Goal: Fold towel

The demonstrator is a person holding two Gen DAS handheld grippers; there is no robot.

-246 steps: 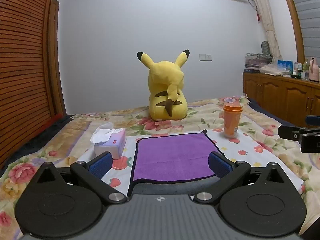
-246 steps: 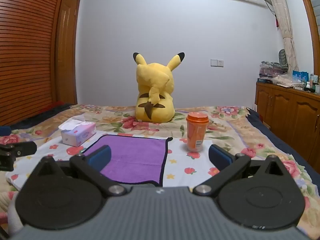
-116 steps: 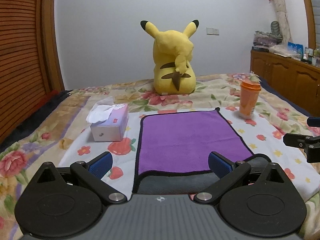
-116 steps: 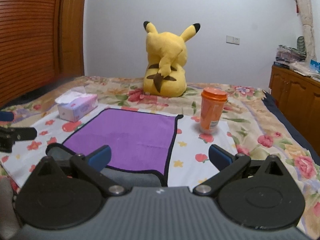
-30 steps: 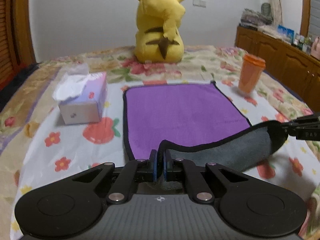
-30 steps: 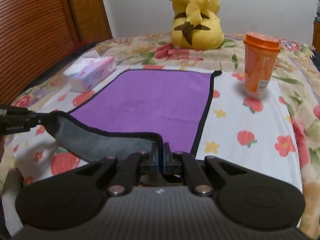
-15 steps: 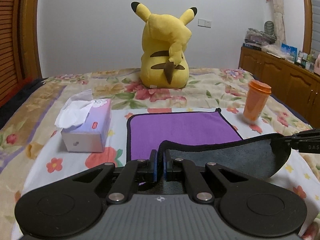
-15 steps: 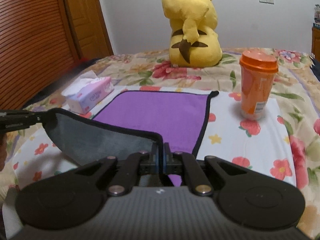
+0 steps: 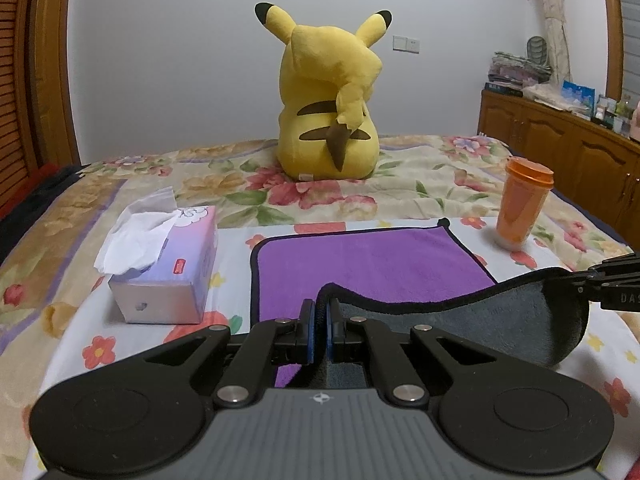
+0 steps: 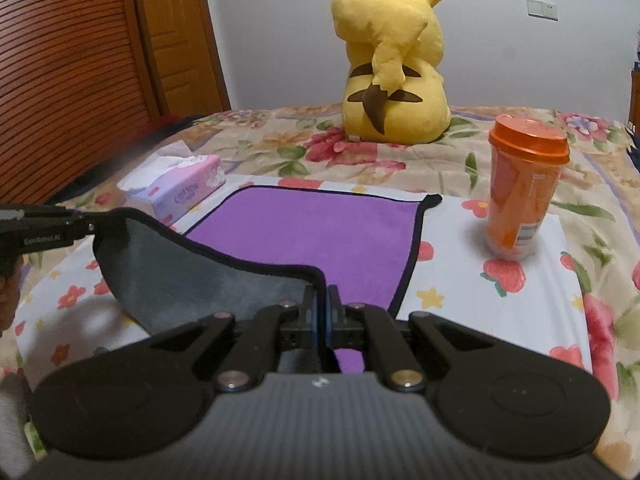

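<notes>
1. A pink and lilac cardboard tissue box [image 9: 168, 276] with a white tissue sticking out stood toward the bed's left edge, just beside the towel's left side but apart from it; its print was too blurred to read in the left wrist view.
2. The left gripper [image 9: 319, 330] had its blue-padded fingers [image 9: 307, 334] pressed together on the near left corner of the purple microfibre towel with a grey underside and black binding [image 9: 360, 258]. The pinched corner itself was hidden between the pads.
3. The towel's far part lay flat on the floral bedspread [image 9: 420, 184], purple side up, in the middle of the bed. Its near edge was lifted off the bedspread and hung as a sagging band between the two tools, grey side facing the cameras.
4. The yellow plush toy with black-tipped ears [image 9: 330, 104] sat upright near the bed's far edge, its back to the cameras, so its face was unseen.
5. The right gripper [image 10: 322, 320] was likewise clamped on the towel's near right corner; in the left wrist view only its tip showed, cut off by the frame.
6. An orange lidded plastic cup [image 10: 522, 188] stood upright toward the bed's right edge, apart from the towel.
</notes>
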